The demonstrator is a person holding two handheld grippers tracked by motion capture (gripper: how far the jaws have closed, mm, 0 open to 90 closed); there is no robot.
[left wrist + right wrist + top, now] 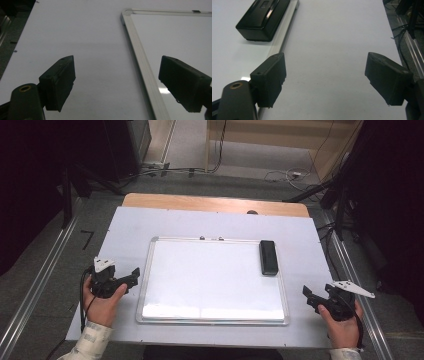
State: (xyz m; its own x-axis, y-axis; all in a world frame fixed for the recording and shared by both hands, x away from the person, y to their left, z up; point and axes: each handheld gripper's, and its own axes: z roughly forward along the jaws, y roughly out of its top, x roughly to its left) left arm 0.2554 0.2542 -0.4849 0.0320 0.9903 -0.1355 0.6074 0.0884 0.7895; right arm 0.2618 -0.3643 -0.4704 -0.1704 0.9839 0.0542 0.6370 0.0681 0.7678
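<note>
Two sets of tongs are recorded, one in each hand, both spread wide and holding nothing. The left tongs (131, 276) are held low beside the left edge of the whiteboard (210, 280); in the left gripper view their right jaw is seen over the board's aluminium frame (140, 62), their left jaw over bare table. The right tongs (310, 297) are held near the board's lower right corner, apart from it; in the right gripper view the bare table sheet (332, 50) lies between the jaws.

One black eraser (268, 256) is listed, lying flat on the whiteboard at its upper right, just inside the frame, well apart from both tongs. The board surface appears clean and glossy.

Risks, as judged: the eraser's smooth casing may slip from the pads if it is pinched off-centre; the unfixed board may be pushed across the table if a jaw catches the raised frame; trailing cables may snag.

Surface: a pale sheet is laid over a wooden table (215, 202), whose far edge is left exposed. Room: grey carpet, metal floor rails (40, 285) at both sides, dark stands and loose cables behind.
</note>
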